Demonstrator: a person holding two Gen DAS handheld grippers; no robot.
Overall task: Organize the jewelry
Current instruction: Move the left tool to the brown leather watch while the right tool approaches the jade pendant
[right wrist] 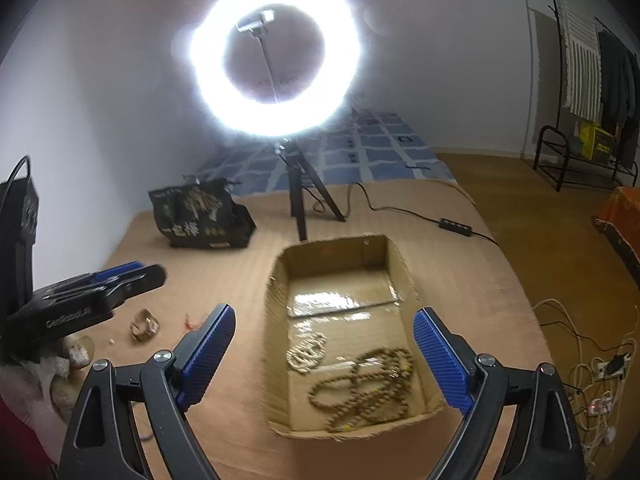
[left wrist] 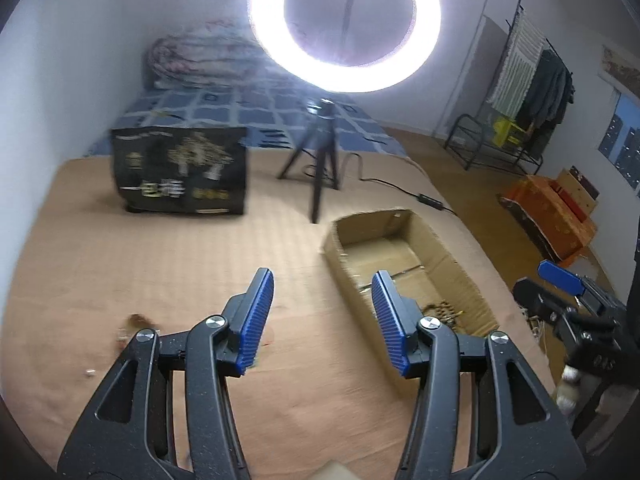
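Note:
An open cardboard box lies on the tan mat and also shows in the left wrist view. In it lie brown bead necklaces and a pale bead bracelet. A gold bangle and a small red piece lie on the mat left of the box. My right gripper is open and empty above the box's near end. My left gripper is open and empty over the mat beside the box's left wall. A small brown piece lies left of it.
A ring light on a black tripod stands behind the box. A black printed bag sits at the back left. A cable with an inline switch runs right. Loose cords and a power strip lie off the mat's right edge.

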